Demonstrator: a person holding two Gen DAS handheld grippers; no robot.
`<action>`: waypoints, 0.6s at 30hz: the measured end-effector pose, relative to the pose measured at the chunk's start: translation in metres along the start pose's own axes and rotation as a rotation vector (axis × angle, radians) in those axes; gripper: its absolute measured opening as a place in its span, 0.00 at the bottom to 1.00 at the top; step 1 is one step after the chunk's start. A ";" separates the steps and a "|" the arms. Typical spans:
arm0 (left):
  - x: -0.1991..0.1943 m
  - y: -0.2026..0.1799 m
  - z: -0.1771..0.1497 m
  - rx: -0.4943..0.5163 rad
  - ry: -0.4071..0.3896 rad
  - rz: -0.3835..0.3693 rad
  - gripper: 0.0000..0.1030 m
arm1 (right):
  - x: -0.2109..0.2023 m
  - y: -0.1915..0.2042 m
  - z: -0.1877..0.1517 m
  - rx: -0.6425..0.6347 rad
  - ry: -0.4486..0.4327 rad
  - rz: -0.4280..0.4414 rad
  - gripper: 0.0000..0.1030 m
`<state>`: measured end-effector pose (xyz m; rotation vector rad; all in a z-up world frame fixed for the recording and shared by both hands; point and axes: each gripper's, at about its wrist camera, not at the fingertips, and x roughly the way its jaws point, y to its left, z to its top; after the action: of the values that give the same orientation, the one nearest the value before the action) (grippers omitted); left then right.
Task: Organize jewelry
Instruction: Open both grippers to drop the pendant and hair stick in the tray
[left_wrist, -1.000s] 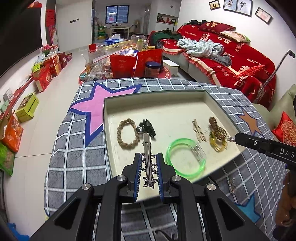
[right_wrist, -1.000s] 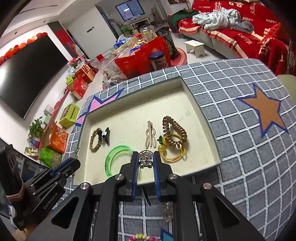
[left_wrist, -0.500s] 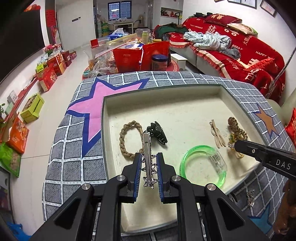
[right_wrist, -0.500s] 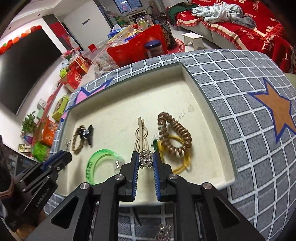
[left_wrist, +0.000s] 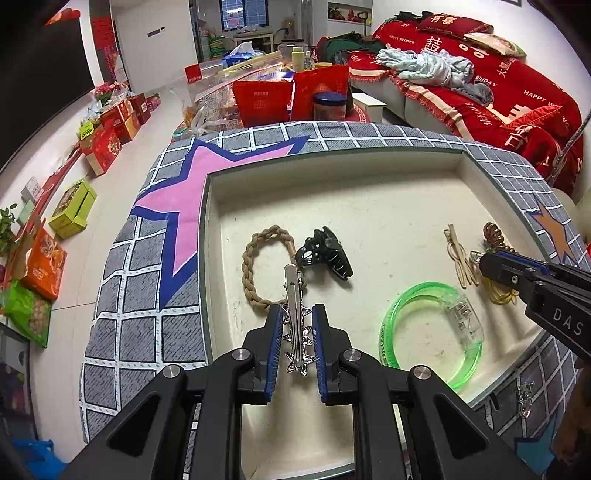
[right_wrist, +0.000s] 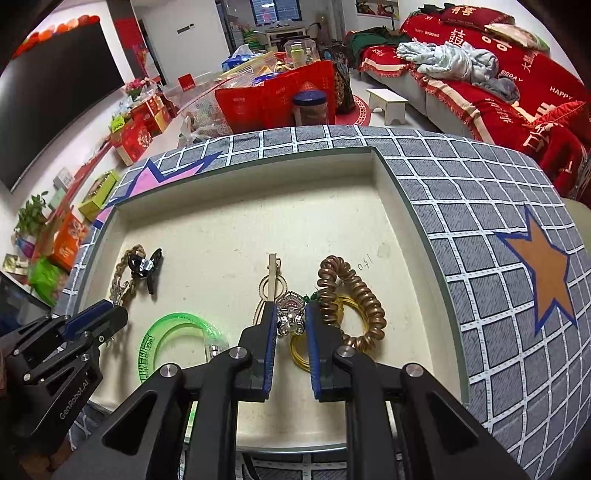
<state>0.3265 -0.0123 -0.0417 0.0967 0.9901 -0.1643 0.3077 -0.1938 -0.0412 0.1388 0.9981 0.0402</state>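
Observation:
A cream tray (left_wrist: 369, 192) (right_wrist: 236, 221) lies on the checked cloth. My left gripper (left_wrist: 297, 314) is shut on a silver spiked hair clip (left_wrist: 294, 306), held low over the tray's left part beside a braided beige band (left_wrist: 255, 266) and a black claw clip (left_wrist: 327, 251). My right gripper (right_wrist: 291, 314) is shut on a small silver ornate clip (right_wrist: 291, 314), just above a wooden hairpin (right_wrist: 271, 284), a brown spiral hair tie (right_wrist: 351, 295) and a yellow elastic (right_wrist: 299, 354). A green translucent bangle (left_wrist: 432, 332) (right_wrist: 173, 332) rests between the two grippers.
The grey cloth carries a pink star (left_wrist: 192, 184) and an orange star (right_wrist: 543, 277). A small metal piece (left_wrist: 524, 395) lies on the cloth outside the tray's near edge. Red bags and boxes (left_wrist: 288, 96) stand on the floor beyond, with a red sofa (left_wrist: 480, 85) at the right.
Both grippers have come forward and down over the tray, each still holding its clip. The tray's contents look larger and closer in both views.

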 end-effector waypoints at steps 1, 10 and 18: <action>0.000 0.000 -0.001 0.001 0.000 0.000 0.33 | 0.000 0.001 -0.001 -0.004 0.002 -0.005 0.17; 0.000 -0.006 -0.002 0.017 0.003 0.007 0.33 | 0.003 -0.001 -0.005 0.012 0.028 0.004 0.18; -0.014 -0.006 -0.003 0.008 -0.048 0.014 0.33 | -0.009 -0.001 -0.006 0.032 0.005 0.045 0.54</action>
<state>0.3154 -0.0164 -0.0312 0.1068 0.9404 -0.1569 0.2977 -0.1946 -0.0370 0.1908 1.0010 0.0651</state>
